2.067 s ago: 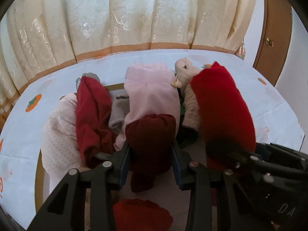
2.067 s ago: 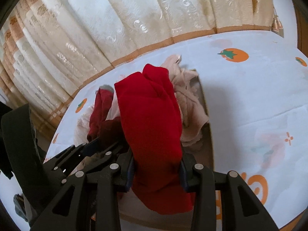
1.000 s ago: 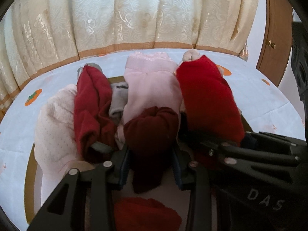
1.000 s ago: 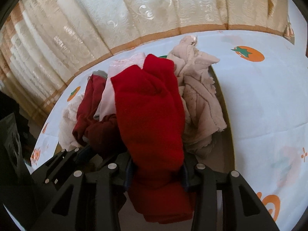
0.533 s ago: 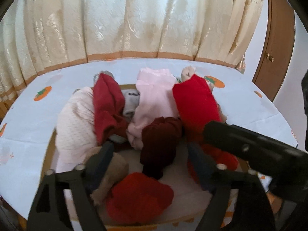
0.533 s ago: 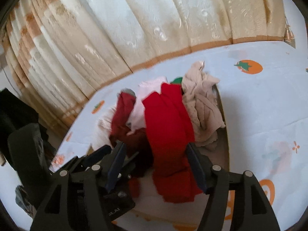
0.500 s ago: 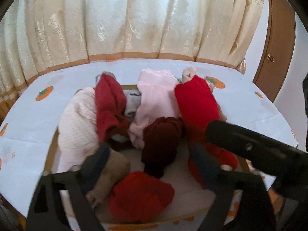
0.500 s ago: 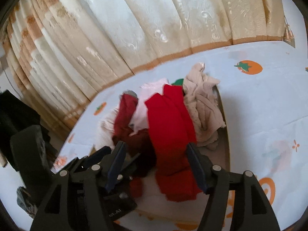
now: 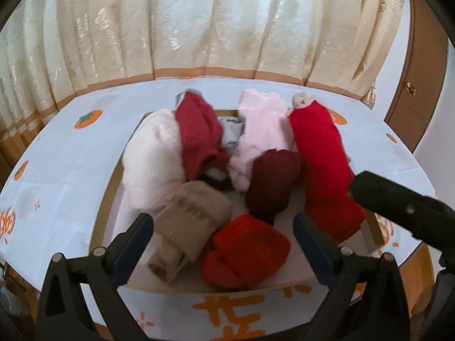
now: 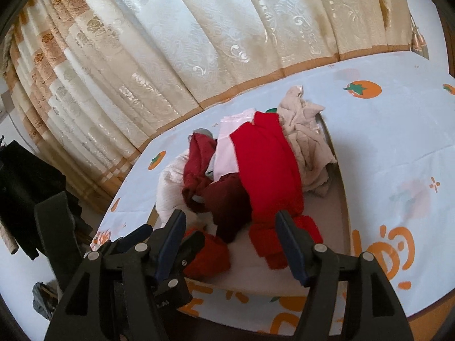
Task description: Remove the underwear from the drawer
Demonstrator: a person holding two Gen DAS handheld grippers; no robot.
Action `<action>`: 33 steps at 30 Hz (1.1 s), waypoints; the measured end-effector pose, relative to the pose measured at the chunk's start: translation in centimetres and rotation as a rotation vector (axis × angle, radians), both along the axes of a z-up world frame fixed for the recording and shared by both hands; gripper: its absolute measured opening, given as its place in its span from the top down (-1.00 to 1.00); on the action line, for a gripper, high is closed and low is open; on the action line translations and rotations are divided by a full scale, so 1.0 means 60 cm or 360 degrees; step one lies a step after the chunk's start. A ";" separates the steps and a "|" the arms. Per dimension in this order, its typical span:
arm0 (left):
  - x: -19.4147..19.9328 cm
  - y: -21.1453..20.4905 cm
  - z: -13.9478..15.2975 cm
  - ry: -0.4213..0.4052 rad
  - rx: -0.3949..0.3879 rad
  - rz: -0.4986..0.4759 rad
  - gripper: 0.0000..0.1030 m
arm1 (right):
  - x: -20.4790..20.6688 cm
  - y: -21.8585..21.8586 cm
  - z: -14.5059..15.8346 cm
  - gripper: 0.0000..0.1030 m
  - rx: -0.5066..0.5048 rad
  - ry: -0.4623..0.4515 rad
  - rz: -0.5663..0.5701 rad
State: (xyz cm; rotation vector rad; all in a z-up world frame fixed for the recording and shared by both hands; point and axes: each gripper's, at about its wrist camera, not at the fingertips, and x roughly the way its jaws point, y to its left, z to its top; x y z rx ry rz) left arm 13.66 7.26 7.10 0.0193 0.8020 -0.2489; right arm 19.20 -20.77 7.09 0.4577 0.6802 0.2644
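Left hand-held gripper [image 9: 223,241] has its jaws wide apart with nothing between them. Right hand-held gripper [image 10: 230,244] has its jaws partly apart, also empty; both sets have just been opening. Underwear sits piled in the drawer [image 9: 103,199] on the desk [image 9: 57,164]: dark red roll [image 9: 273,182], long red piece [image 9: 318,153], red roll [image 9: 244,253], tan roll [image 9: 187,224], pink [image 9: 261,130], white [image 9: 153,159], maroon [image 9: 199,133]. A grey piece [image 9: 231,135] is mostly buried. A beige piece [image 10: 307,139] shows clearly only from the right wrist. The drawer's near edge is cut by the gripper frames. Left view is slightly blurred. Curtain [image 9: 199,28] behind.
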 end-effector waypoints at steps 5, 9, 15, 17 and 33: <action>-0.026 0.023 0.003 -0.0051 0.0014 0.0044 -0.99 | -0.024 0.019 0.008 -0.32 -0.0041 -0.0039 0.0009; -0.053 0.042 0.007 -0.0096 0.0029 0.0096 -0.99 | -0.042 0.027 0.011 -0.32 -0.0073 -0.0072 -0.0009; -0.095 0.065 0.021 -0.0161 0.0000 0.0148 -0.99 | -0.088 0.038 0.018 -0.33 -0.0106 -0.0153 -0.0028; -0.108 0.068 0.025 -0.0187 0.0005 0.0161 -0.99 | -0.103 0.040 0.022 -0.33 -0.0114 -0.0180 -0.0035; -0.206 0.055 0.047 -0.0303 0.0031 0.0139 -0.99 | -0.247 0.041 0.056 -0.51 -0.0239 -0.0438 -0.0133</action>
